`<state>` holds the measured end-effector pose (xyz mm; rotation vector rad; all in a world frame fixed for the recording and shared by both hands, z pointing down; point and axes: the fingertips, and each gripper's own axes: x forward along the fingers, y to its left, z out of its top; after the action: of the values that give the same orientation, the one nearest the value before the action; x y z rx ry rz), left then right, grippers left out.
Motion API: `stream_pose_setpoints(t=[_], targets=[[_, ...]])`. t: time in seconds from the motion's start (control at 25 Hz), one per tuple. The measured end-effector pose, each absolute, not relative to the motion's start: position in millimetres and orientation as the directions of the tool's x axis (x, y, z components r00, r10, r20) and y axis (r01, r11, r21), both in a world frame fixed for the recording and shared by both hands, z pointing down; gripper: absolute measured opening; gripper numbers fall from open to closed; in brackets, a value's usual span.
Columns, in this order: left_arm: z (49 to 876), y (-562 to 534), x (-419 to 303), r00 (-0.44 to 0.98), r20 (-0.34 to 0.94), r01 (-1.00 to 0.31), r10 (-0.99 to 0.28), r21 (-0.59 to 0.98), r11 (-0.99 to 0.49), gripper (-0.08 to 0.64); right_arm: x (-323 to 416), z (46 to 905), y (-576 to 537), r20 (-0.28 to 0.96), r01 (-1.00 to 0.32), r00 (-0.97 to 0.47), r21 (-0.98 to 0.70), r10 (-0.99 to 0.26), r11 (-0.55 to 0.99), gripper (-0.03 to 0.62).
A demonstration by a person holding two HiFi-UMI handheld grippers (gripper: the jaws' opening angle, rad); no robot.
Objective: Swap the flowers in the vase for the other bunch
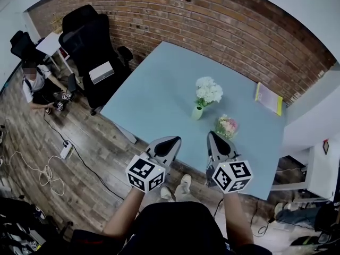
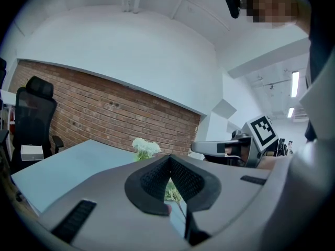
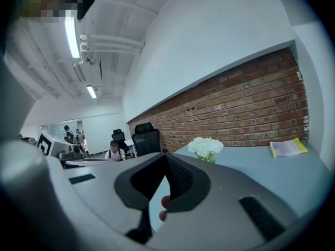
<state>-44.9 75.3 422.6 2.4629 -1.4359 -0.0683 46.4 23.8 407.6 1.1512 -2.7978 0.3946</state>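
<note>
Head view, looking steeply down: one pale blue table (image 1: 159, 89) fills the middle of the scene, with a brick wall behind it. Two black office chairs (image 1: 87, 47) stand off its far left corner.

Two hand-held grippers hover side by side over the table's near edge, the left gripper (image 1: 168, 145) and the right gripper (image 1: 216, 144). Each gripper view shows its jaws pressed together with nothing between them.

One yellow booklet (image 1: 269, 98) lies near the table's right edge.

There are two bunches of flowers. One white bunch (image 1: 208, 92) stands upright in the vase near the middle of the table. One pink bunch (image 1: 227, 125) lies on the tabletop just beside it, on the side nearer the right gripper. There is one small green vase (image 1: 197, 112).

The swap appears not to have begun: the white bunch is in the vase and the pink bunch lies untouched, so this looks like the approach. The next move likely calls for opening one gripper, reaching forward and closing on the white stems just above the vase rim. The vase looks small and light, so the other gripper may need to steady it to stop it tipping.
</note>
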Motion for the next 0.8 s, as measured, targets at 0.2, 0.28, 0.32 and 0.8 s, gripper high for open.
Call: stream_pose_setpoints(t=[0.2,0.28,0.32,0.8], targets=[[416,61,-46,0.49,0.091,-0.853,-0.867,0.255,-0.455,0.002,40,403,9,0.165,-0.68,-0.733,-0.2,-0.66,0.705,0.012],[413,56,-46,0.484,0.085,-0.857,-0.871,0.249,-0.452,0.002,39,401,2,0.157,-0.669,-0.743,-0.199,-0.65,0.716,0.012],[411,53,-46,0.478,0.08,-0.86,-0.874,0.246,-0.448,0.002,38,399,-2,0.153,-0.663,-0.748,-0.198,-0.646,0.722,0.012],[406,20,-44,0.434,0.08,-0.883,-0.897,0.233,-0.407,0.002,36,394,-42,0.139,-0.626,-0.779,-0.21,-0.611,0.751,0.012]])
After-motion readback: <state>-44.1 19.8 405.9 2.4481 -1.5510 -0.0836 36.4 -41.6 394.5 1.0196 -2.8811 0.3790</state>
